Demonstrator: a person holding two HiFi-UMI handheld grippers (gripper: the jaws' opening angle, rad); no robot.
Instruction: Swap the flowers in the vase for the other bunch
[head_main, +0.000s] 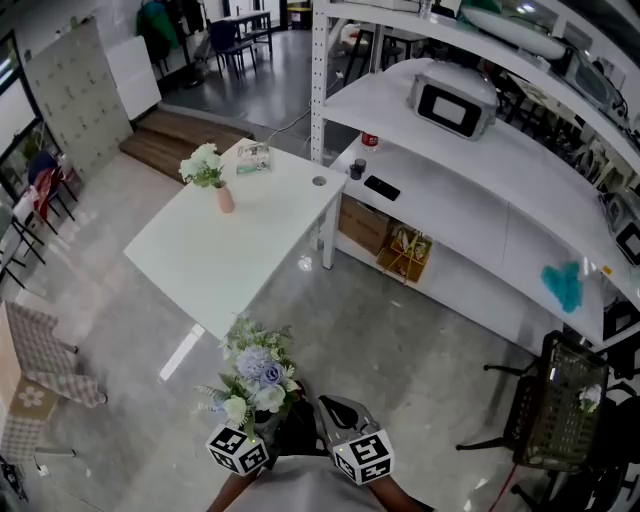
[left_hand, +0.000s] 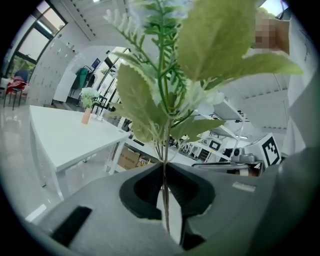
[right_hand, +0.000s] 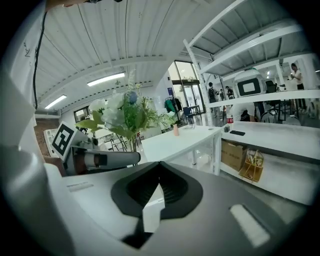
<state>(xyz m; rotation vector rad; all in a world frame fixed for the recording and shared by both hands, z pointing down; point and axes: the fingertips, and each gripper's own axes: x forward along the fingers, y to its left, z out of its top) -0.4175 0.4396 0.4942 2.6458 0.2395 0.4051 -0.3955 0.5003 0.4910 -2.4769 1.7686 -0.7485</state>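
left tool clamped the replacement bunch by its stems; right tool was closed, empty. vase, well apart on the table, held its original flowers: removal and insertion remained.

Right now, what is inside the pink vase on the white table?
A small bunch of pale flowers with green leaves stands in the vase. The lower stems, and anything else inside, are covered by the vase wall.
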